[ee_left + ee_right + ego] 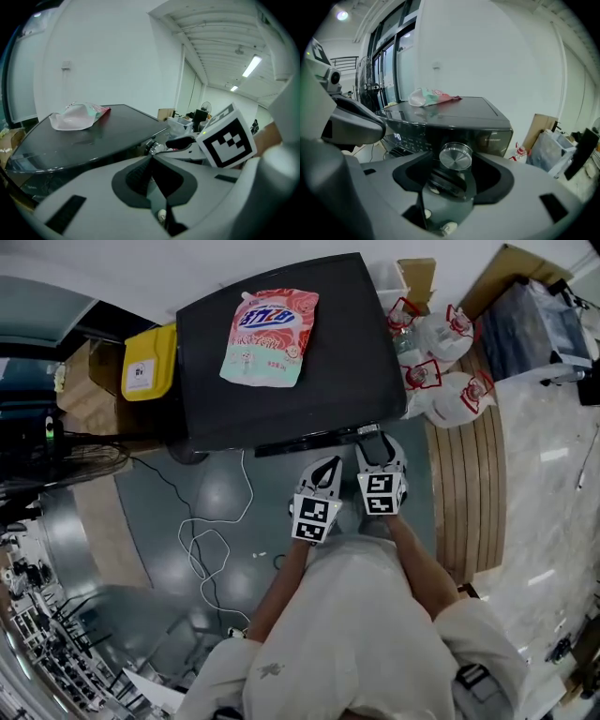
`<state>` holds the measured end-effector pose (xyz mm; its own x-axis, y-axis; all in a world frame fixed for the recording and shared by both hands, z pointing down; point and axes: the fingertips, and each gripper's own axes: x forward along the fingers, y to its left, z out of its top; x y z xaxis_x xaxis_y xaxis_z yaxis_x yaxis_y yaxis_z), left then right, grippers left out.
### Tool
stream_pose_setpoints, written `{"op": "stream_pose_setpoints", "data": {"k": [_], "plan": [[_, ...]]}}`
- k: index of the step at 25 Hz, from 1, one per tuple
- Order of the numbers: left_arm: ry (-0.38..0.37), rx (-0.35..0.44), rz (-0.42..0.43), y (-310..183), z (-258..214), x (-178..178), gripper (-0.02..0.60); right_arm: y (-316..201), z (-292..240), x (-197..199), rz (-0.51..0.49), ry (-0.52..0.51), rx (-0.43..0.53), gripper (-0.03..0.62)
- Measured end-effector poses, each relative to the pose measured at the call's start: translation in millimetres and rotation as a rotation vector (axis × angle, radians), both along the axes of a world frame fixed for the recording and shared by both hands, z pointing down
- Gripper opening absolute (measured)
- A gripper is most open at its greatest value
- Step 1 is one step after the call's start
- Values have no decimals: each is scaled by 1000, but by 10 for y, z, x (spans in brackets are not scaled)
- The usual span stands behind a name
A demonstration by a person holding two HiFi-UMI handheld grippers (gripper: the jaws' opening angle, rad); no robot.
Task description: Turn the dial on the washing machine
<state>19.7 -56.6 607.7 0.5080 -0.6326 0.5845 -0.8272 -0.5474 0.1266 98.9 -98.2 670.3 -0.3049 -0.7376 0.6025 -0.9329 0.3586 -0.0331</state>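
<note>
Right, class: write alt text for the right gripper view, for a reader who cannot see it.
A silver dial on the front of a dark washing machine shows between the open jaws of the right gripper, not gripped. A pink and green pouch lies on top of the machine; bags and cardboard stand at right.

Detergent pouch (270, 337) (pink-green) — atop washing machine (349, 352)

cream shirt (356, 634); left claw (329, 467), right claw (376, 441) pale grey; black-white square-marker cubes (315, 517).
</note>
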Motion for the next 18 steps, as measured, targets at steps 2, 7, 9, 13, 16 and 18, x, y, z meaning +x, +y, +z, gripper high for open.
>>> {"op": "stream_pose_setpoints", "data": {"k": [2, 7, 9, 13, 16, 18], "plan": [[-6, 3, -25, 15, 2, -12, 14, -26, 40, -2, 2, 2, -4, 275], [-17, 5, -78, 59, 29, -74, 14, -78, 148, -22, 0, -13, -18, 278], [-19, 7, -96, 75, 39, -111, 14, -91, 151, -8, 9, -21, -20, 279], [-17, 12, -120, 74, 59, -174, 14, -114, 226, 27, 20, -13, -30, 281], [-13, 20, -120, 54, 31, -194, 14, -165, 229, 50, 40, -16, -40, 290], [-8, 25, -121, 51, 7, -226, 14, -177, 225, 47, 56, -19, -52, 308]]}}
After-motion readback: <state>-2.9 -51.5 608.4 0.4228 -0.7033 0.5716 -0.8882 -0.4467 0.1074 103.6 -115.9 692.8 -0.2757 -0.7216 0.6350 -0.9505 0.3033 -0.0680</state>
